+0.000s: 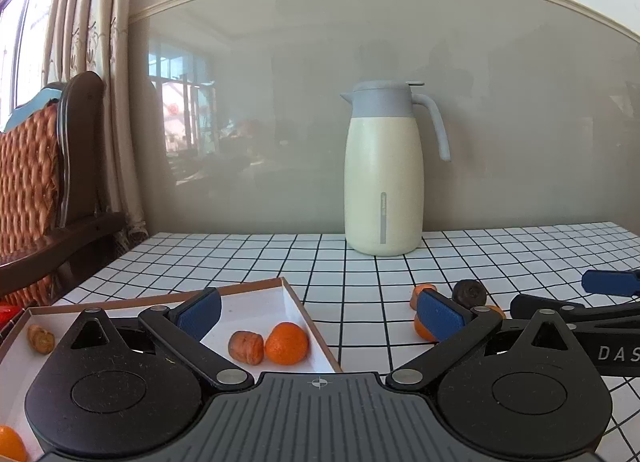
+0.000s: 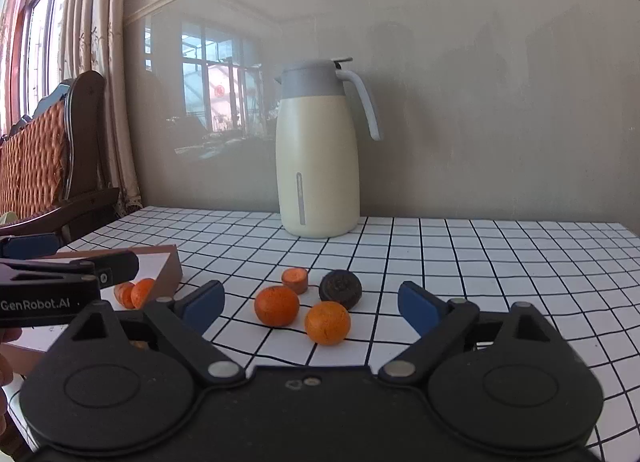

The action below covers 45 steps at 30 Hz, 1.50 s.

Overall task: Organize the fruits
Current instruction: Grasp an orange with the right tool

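Two oranges (image 2: 277, 306) (image 2: 328, 322) lie on the checked tablecloth between the fingers of my right gripper (image 2: 311, 304), which is open and touches neither. Just beyond them sit an orange-brown chunk (image 2: 295, 280) and a dark round fruit (image 2: 341, 289). My left gripper (image 1: 320, 314) is open and empty over the right end of a shallow cardboard box (image 1: 298, 302). Inside the box are an orange (image 1: 287, 343), a brownish piece (image 1: 246, 347) and another piece (image 1: 41, 339). From the left wrist view, the chunk (image 1: 424, 288) and dark fruit (image 1: 469, 293) show past the right finger.
A cream and grey thermos jug (image 2: 318, 158) stands at the back of the table by the wall. A wooden chair with a woven cushion (image 1: 40, 202) is off the table's left edge, in front of curtains. One more orange (image 1: 10, 444) shows at the bottom left corner.
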{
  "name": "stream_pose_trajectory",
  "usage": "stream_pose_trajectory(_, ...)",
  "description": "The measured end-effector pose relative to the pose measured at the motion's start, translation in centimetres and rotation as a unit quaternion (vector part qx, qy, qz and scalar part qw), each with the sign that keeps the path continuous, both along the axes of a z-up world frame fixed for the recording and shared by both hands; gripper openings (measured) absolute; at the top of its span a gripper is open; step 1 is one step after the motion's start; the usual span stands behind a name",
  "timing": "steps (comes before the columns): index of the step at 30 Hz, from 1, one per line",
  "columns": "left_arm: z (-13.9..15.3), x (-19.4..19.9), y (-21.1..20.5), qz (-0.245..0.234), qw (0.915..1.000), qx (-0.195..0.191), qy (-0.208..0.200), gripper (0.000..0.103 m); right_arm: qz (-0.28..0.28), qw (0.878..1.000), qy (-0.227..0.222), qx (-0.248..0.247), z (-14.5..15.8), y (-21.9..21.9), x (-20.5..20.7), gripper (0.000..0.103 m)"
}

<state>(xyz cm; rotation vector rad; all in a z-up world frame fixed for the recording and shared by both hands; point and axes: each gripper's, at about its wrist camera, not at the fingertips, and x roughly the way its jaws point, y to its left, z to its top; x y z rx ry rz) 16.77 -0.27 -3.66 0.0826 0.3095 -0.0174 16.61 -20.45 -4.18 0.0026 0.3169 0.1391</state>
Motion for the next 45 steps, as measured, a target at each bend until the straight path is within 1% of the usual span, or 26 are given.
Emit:
stream_pose_trajectory(1, -0.1, 0.2, -0.2, -0.002, 1.0, 0.002, 0.002, 0.103, -0.002, 1.0, 0.008, 0.003, -0.2, -0.2, 0.3, 0.079)
stream_pose_trajectory(2, -0.2, 0.4, -0.5, -0.006, 1.0, 0.002, 0.004, 0.103, -0.005, 1.0, 0.014, 0.005, -0.4, -0.3, 0.5, 0.074)
stream_pose_trajectory(4, -0.3, 0.7, -0.9, -0.01, 0.9999, 0.003, 0.007, 0.103, -0.013, 0.999, 0.027, 0.009, -0.6, -0.7, 1.1, 0.073)
stream_pose_trajectory(6, -0.4, 1.1, -1.3, -0.014, 0.9999, 0.003, 0.01, 0.103, -0.018, 0.999, 0.037, 0.016, -0.7, -1.0, 1.6, 0.068)
stream_pose_trajectory(7, -0.5, 1.3, -1.6, -0.016, 0.9998, 0.004, 0.012, 0.103, -0.02, 0.999, 0.041, 0.018, -0.8, -1.1, 1.8, 0.067)
stream_pose_trajectory(8, -0.6, 1.5, -1.8, -0.018, 0.9997, 0.005, 0.014, 0.103, -0.022, 0.998, 0.047, 0.02, -0.9, -1.2, 2.1, 0.065)
stream_pose_trajectory(9, -0.7, 1.8, -2.1, -0.019, 0.9996, 0.007, 0.018, 0.103, -0.023, 0.998, 0.052, 0.022, -1.0, -1.3, 2.4, 0.06)
stream_pose_trajectory(11, -0.9, 2.3, -2.5, -0.021, 0.9994, 0.012, 0.023, 0.103, -0.024, 0.997, 0.063, 0.027, -1.2, -1.5, 2.9, 0.056)
stream_pose_trajectory(15, -1.2, 3.6, -3.1, -0.02, 0.9988, 0.024, 0.038, 0.103, -0.025, 0.996, 0.08, 0.035, -1.5, -1.6, 3.8, 0.055)
stream_pose_trajectory(17, -1.4, 4.4, -3.3, -0.022, 0.9982, 0.026, 0.05, 0.089, -0.023, 0.995, 0.085, 0.036, -1.6, -1.6, 4.3, 0.053)
stream_pose_trajectory(18, -1.5, 4.7, -3.4, -0.026, 0.9977, 0.024, 0.058, 0.08, -0.021, 0.995, 0.089, 0.034, -1.7, -1.5, 4.5, 0.051)
stream_pose_trajectory(21, -1.9, 5.6, -3.7, -0.033, 0.9964, 0.021, 0.075, 0.079, -0.02, 0.994, 0.1, 0.032, -1.9, -1.3, 5.2, 0.05)
stream_pose_trajectory(23, -2.1, 6.1, -4.0, -0.04, 0.9957, 0.027, 0.079, 0.073, -0.02, 0.993, 0.107, 0.035, -2.1, -1.4, 5.7, 0.05)
stream_pose_trajectory(24, -2.1, 6.4, -4.1, -0.044, 0.9952, 0.026, 0.084, 0.068, -0.018, 0.993, 0.11, 0.034, -2.2, -1.4, 5.9, 0.05)
stream_pose_trajectory(25, -2.2, 6.7, -4.3, -0.048, 0.9945, 0.024, 0.09, 0.065, -0.021, 0.993, 0.113, 0.032, -2.3, -1.3, 6.2, 0.05)
stream_pose_trajectory(27, -2.4, 7.2, -4.5, -0.053, 0.9932, 0.026, 0.1, 0.064, -0.02, 0.992, 0.121, 0.04, -2.5, -1.5, 6.6, 0.044)
stream_pose_trajectory(28, -2.5, 7.4, -4.6, -0.055, 0.9928, 0.025, 0.104, 0.063, -0.02, 0.991, 0.124, 0.045, -2.6, -1.6, 6.8, 0.044)
stream_pose_trajectory(31, -2.6, 7.8, -4.7, -0.058, 0.9921, 0.022, 0.109, 0.063, -0.019, 0.989, 0.135, 0.056, -2.8, -1.8, 7.5, 0.043)
stream_pose_trajectory(37, -2.6, 8.5, -4.4, -0.055, 0.9914, -0.006, 0.118, 0.063, -0.017, 0.985, 0.144, 0.091, -3.2, -2.4, 8.4, 0.042)
stream_pose_trajectory(39, -2.6, 8.7, -4.5, -0.055, 0.9915, -0.009, 0.118, 0.063, -0.015, 0.984, 0.146, 0.101, -3.3, -2.5, 8.6, 0.04)
stream_pose_trajectory(42, -2.6, 8.8, -4.4, -0.051, 0.9915, -0.014, 0.119, 0.064, -0.011, 0.98, 0.155, 0.123, -3.4, -2.8, 8.8, 0.039)
stream_pose_trajectory(43, -2.7, 8.8, -4.3, -0.05, 0.9915, -0.013, 0.119, 0.064, -0.01, 0.98, 0.155, 0.122, -3.4, -2.7, 8.8, 0.038)
stream_pose_trajectory(45, -2.8, 9.0, -4.2, -0.048, 0.9912, -0.015, 0.122, 0.063, -0.005, 0.981, 0.153, 0.118, -3.4, -2.3, 8.8, 0.031)
